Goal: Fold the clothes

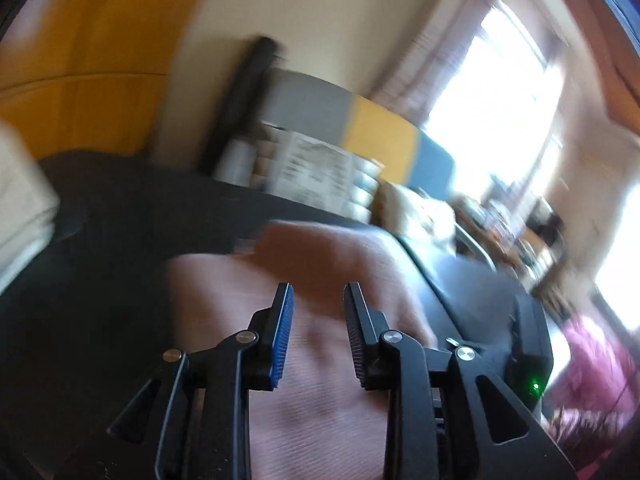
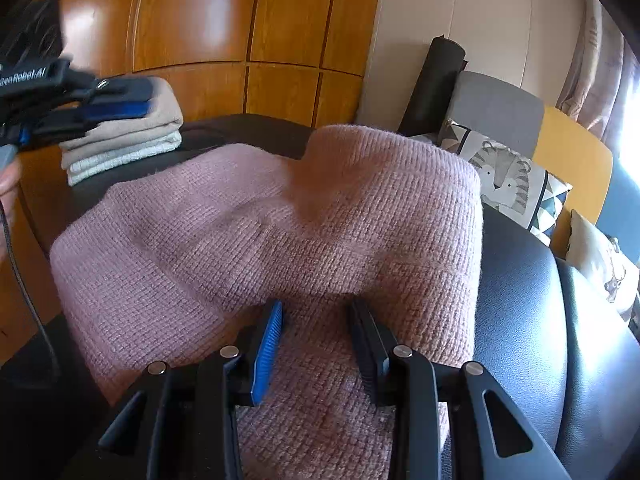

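My right gripper (image 2: 316, 320) hangs low over the near edge of the pink sweater (image 2: 280, 224), and its jaws are spread apart with nothing between them. My left gripper (image 1: 318, 300) is spread too and pinches nothing. Its own picture is very blurry. In the right view it shows up high at the left side, away from the sweater.

The pink sweater lies on the dark counter (image 2: 248, 128). It looks partly folded, with one layer bunched up over another near my right gripper. Its right side hangs close to the black leather seat (image 2: 560, 320).

Here is what could go wrong. If I pinch here, I might grab just the top layer, or both layers at once, and then the fold would come out crooked. The knit is thick and soft, so it could slip out of the jaws or stretch if I pull hard. If I drag it sideways, it might slide off the counter toward the seat. My left gripper is near the folded pile (image 2: 120, 140) of pale clothes, so a fast swing could knock it over.
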Motion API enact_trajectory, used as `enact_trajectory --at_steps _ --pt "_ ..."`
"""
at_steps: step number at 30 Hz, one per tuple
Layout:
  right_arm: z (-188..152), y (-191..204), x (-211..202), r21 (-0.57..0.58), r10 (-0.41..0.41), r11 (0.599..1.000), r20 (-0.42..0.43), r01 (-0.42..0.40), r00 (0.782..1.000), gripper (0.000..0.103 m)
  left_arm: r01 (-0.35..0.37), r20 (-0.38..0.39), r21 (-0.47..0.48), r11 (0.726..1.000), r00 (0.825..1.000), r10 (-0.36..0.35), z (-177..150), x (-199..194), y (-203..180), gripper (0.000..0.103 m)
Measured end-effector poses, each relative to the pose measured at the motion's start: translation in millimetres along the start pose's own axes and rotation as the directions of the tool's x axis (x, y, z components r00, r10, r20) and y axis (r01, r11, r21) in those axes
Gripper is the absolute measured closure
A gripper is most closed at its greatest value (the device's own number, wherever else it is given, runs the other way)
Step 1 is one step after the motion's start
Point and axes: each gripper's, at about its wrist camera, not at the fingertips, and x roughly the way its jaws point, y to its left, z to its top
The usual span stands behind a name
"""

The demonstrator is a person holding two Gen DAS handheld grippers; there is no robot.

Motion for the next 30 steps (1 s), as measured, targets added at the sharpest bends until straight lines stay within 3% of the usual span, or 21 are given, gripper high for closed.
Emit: enact_trajectory --at_steps 1,3,6,9,13,16,19,24,30 --pt "0 -2 0 0.004 0.006 1.000 0.001 -0.006 1.000 0.067 0.041 -0.035 0.025 0.999 0.999 -0.041 -2 16 -9 0.074" --pt "0 -4 -1 0.014 0.017 1.000 0.001 -0.017 1.000 0.066 0.049 -0.083 0.012 0.999 0.995 -0.048 -6 41 -10 0.074" --pt "-1 -4 -5 0.022 0.022 1.000 0.004 -0.022 1.000 0.066 -0.022 -0.141 -0.073 0.997 0.990 0.011 -20 69 10 0.074" --pt "-2 -9 -10 0.046 0.049 0.998 0.002 -0.050 0.999 0.066 -0.034 -0.109 -0.197 0.980 0.994 0.013 -41 66 44 0.083" --pt "16 -22 -23 0.091 0.116 0.989 0.007 -0.117 0.993 0.070 -0.080 -0.064 -0.049 0.996 0.995 0.077 -52 61 26 0.083" --pt "45 -19 -38 -0.026 0.103 0.994 0.092 -0.101 0.990 0.070 -0.112 -0.048 -0.015 0.994 0.993 0.111 -55 63 18 0.082" --pt "75 -25 -11 -0.101 0.079 0.992 0.043 -0.075 0.996 0.071 -0.097 -0.040 -0.038 0.995 0.995 0.095 -55 61 23 0.082" --pt "89 -66 61 -0.059 0.099 0.993 -0.068 -0.103 0.993 0.077 -0.048 -0.022 -0.089 0.995 0.999 0.046 -57 56 37 0.082" --pt "85 -110 107 0.113 0.064 0.992 -0.113 -0.052 0.992 0.081 -0.022 -0.017 -0.115 0.993 1.000 0.020 -57 55 43 0.083"
